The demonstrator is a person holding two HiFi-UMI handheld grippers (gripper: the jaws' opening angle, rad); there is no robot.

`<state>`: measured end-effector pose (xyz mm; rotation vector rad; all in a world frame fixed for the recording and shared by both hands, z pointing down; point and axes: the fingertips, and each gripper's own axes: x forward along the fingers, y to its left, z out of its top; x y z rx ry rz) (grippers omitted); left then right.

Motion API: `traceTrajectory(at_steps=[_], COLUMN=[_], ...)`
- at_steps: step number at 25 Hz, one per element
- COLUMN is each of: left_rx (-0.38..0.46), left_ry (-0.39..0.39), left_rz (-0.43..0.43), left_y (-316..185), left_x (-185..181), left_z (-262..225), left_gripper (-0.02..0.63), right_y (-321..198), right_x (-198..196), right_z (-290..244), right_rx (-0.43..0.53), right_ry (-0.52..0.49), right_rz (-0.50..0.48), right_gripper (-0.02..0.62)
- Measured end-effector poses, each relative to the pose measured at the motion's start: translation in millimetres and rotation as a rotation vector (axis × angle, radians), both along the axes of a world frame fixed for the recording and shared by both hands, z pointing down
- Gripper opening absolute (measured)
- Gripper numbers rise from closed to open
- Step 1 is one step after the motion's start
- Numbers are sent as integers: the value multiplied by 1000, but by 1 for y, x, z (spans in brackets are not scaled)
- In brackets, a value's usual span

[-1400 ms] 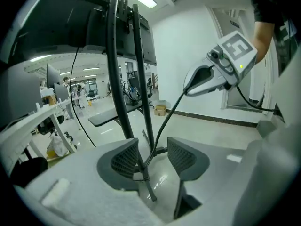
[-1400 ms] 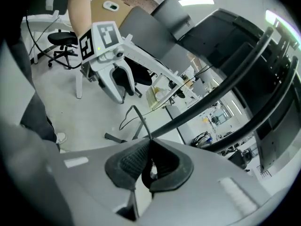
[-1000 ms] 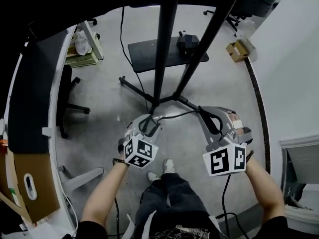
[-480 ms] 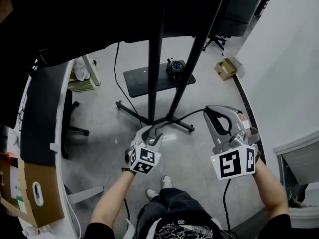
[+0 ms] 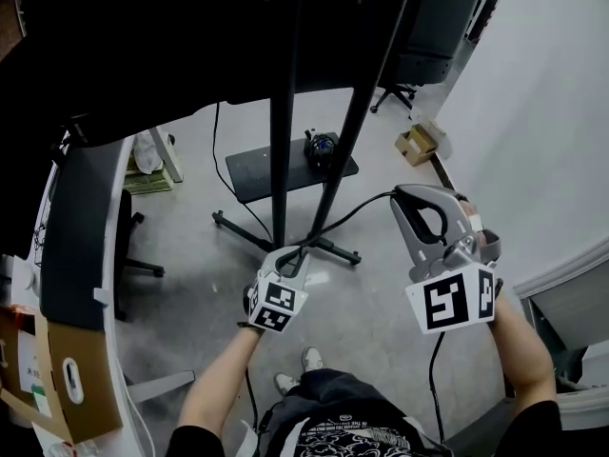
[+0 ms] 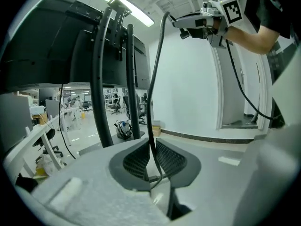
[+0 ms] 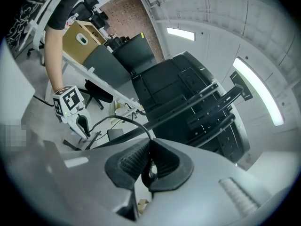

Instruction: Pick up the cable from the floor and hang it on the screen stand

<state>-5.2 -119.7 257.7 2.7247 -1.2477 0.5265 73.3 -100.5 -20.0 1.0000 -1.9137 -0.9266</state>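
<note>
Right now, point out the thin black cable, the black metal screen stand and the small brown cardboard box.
thin black cable (image 6: 149,107): left gripper view, upright stretch.
black metal screen stand (image 5: 278,160): head view, left pole.
small brown cardboard box (image 5: 416,144): head view, its top.

The left gripper (image 6: 151,150) is closing its fingers (image 6: 135,158) around the cable (image 6: 151,107), now raised higher.

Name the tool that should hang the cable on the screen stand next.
Right. The right tool grips the cable and is held higher, beside the stand. The left tool sits lower, its jaws closing with the cable between them.
</note>
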Motion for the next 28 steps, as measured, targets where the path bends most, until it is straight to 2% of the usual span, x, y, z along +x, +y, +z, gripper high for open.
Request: traceTrajectory(at_steps=[7, 13, 19, 22, 28], left_rx=[47, 147, 281, 333, 425], left_ry=[-34, -148, -278, -341, -417], left_rz=[23, -2, -40, -52, -96], left_y=[-16, -44, -62, -66, -77], left_x=[-26, -74, -123, -141, -164], left_z=[-43, -123, -218, -254, -325], left_gripper=[25, 23, 23, 23, 24], right_y=[-20, -47, -65, -71, -85], right_x=[13, 18, 15, 12, 10], right_z=[-35, -79, -129, -144, -172], right_rx=[57, 133, 220, 252, 313], right_ry=[4, -19, -87, -94, -122], right_rz=[37, 59, 62, 65, 66], right_gripper=[21, 20, 20, 20, 20])
